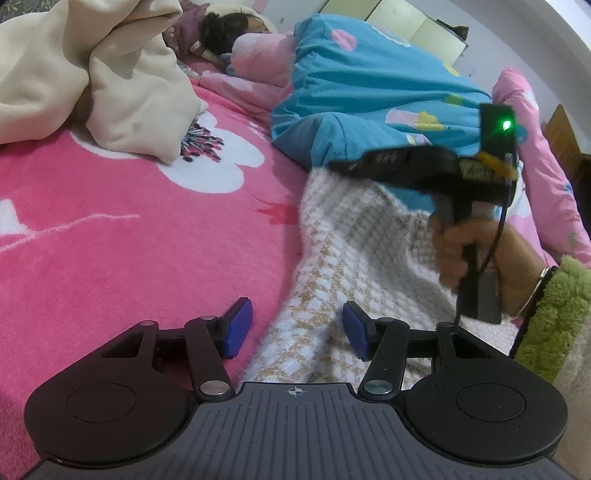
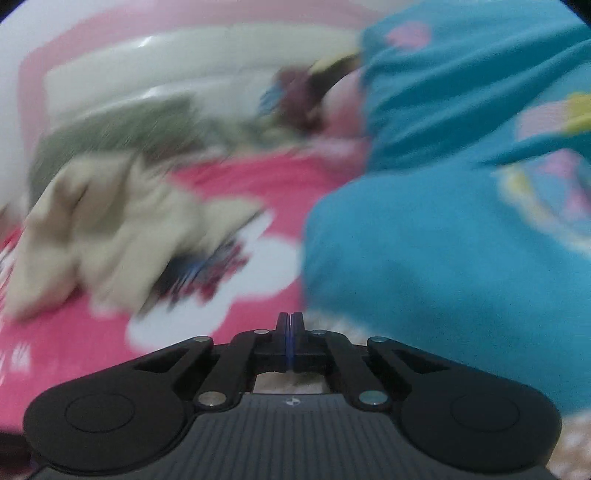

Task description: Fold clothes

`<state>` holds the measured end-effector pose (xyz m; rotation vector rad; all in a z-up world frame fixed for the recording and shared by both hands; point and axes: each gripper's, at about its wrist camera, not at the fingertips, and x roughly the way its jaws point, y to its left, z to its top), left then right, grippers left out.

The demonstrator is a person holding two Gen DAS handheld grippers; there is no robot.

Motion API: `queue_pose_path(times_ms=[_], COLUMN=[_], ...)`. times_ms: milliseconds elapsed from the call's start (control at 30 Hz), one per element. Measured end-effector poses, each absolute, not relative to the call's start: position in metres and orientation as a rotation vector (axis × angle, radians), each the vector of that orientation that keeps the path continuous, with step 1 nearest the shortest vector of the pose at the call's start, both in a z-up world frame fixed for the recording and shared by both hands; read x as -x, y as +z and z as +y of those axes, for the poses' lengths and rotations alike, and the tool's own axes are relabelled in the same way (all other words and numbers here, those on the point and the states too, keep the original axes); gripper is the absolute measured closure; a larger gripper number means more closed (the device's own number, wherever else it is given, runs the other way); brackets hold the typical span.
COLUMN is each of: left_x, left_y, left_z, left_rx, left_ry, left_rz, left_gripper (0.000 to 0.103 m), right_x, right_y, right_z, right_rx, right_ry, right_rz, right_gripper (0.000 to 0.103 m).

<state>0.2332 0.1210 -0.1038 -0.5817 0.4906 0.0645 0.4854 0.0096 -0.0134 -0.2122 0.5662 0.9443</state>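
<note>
A pink blanket (image 1: 110,229) with white flowers covers the bed. On it, near the camera, lies a white and tan knit (image 1: 343,258) with a check pattern. The left gripper (image 1: 295,328) hangs low over the left edge of this knit. Its blue pads (image 1: 238,326) stand apart, and the cloth lies under the gap, but the pads do not press on it. One pad is over the pink blanket and the other is over the knit. To the right, a hand (image 1: 476,254) in a fuzzy green sleeve (image 1: 554,314) holds the right gripper (image 2: 290,325) by its handle over the far side of the knit. That gripper is closed, pads touching. The right view is blurry, so it is hard to tell if any cloth is pinched there; none shows. Farther off to the left sits a cream pile (image 1: 92,74) of cloth. Far right is a blue quilt (image 1: 369,92) with small pictures on it. A person (image 1: 236,33) lies at the far end.
</note>
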Motion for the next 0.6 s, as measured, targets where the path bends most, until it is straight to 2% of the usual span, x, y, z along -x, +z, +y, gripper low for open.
queue_pose_path(times_ms=[133, 200, 400, 500, 600], left_x=[-0.231, -0.230, -0.229, -0.229, -0.229], left_y=[-0.103, -0.103, -0.104, -0.106, -0.106], left_z=[0.123, 0.123, 0.127, 0.129, 0.129], left_rx=[0.601, 0.612, 0.629, 0.645, 0.643], left_ry=[0.061, 0.060, 0.065, 0.067, 0.070], left_rz=[0.487, 0.485, 0.481, 0.477, 0.476], left_gripper=[0.048, 0.048, 0.051, 0.052, 0.052], right_x=[-0.465, -0.443, -0.404, -0.412, -0.410], right_y=[0.014, 0.018, -0.029, -0.050, -0.029], right_z=[-0.025, -0.030, -0.001, 0.005, -0.005], right_rx=[0.128, 0.193, 0.439, 0.408, 0.297], right_ry=[0.996, 1.086, 1.229, 1.194, 1.218], right_rz=[0.554, 0.583, 0.686, 0.717, 0.651], right_gripper=[0.103, 0.103, 0.103, 0.103, 0.103])
